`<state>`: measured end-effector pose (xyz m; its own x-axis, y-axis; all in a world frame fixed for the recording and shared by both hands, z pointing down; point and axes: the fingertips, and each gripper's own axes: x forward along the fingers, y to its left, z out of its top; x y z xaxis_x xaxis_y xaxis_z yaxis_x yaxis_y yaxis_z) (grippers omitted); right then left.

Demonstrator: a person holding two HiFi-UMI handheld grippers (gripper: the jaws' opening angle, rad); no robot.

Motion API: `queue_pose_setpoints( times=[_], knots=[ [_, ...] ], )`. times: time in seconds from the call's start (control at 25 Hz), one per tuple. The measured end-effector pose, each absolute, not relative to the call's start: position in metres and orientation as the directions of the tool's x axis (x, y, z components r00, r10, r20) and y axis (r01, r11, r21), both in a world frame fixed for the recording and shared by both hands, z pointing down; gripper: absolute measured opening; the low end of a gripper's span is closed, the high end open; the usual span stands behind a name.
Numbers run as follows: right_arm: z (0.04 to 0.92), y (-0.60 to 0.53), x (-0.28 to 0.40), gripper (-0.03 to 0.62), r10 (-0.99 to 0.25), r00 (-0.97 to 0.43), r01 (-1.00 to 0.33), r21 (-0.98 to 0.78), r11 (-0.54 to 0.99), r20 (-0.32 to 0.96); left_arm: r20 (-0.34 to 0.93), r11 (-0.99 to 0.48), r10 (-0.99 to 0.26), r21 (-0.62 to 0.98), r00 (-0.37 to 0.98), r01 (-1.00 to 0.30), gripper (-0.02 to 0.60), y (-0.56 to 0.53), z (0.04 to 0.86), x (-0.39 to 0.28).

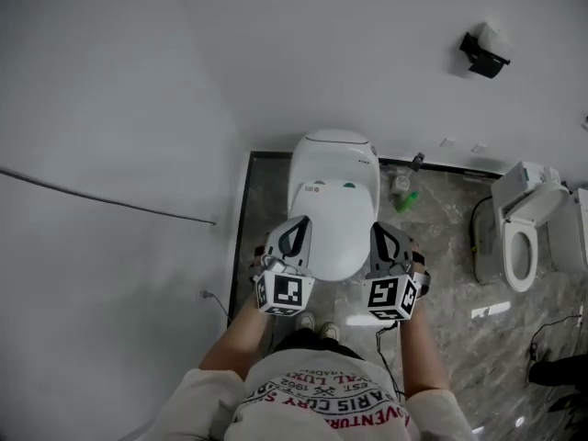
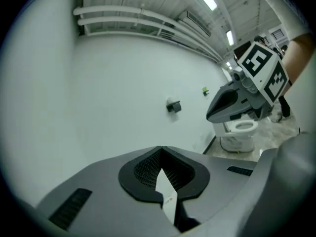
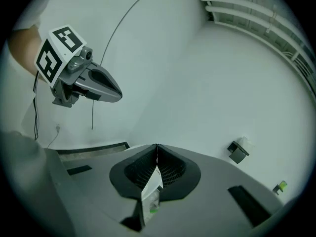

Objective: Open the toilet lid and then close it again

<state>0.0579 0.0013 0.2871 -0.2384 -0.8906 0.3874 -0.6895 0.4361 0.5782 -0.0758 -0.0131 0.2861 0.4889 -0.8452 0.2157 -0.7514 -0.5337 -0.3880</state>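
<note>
The white toilet [image 1: 333, 168] stands against the wall in the head view, its lid [image 1: 336, 239] lying flat and shut. Both grippers are held up side by side above its front end, apart from it. My left gripper [image 1: 298, 224] [image 2: 161, 147] is shut, its tips meeting with nothing between them. My right gripper [image 1: 380, 230] [image 3: 157, 145] is shut as well and holds nothing. In each gripper view a sliver of the white toilet shows through the gap behind the jaws, and the other gripper hangs alongside in the air.
A second toilet [image 1: 519, 237] with its seat exposed stands to the right on the marbled floor [image 1: 441, 274]. A dark wall fixture [image 1: 483, 53] hangs above. Small bottles [image 1: 407, 200] sit behind the toilet. A cable [image 1: 101, 200] runs along the left wall.
</note>
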Motion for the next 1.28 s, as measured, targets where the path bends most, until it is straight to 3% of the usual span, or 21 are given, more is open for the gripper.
queue_pose_setpoints(
  times=[0.2,0.32,0.48,1.28],
  knots=[
    [0.230,0.010,0.056,0.015,-0.924,-0.252,-0.803,0.471,0.365,0.286,0.111,-0.513,-0.858,-0.198,0.501,-0.835,0.008,-0.008,0.226,-0.086],
    [0.220,0.025,0.050,0.015,-0.926,-0.279,-0.880,0.318,0.352,0.255,0.088,-0.504,-0.863,-0.108,0.497,-0.857,0.008,0.004,0.210,-0.097],
    [0.212,0.034,0.049,0.015,-0.932,-0.271,-0.935,0.164,0.314,0.239,0.071,-0.499,-0.866,-0.098,0.494,-0.861,0.007,0.014,0.190,-0.110],
    [0.209,0.021,0.048,0.015,-0.928,-0.289,-0.928,0.169,0.331,0.234,0.096,-0.512,-0.858,-0.065,0.505,-0.857,0.006,0.008,0.193,-0.103]
  ],
)
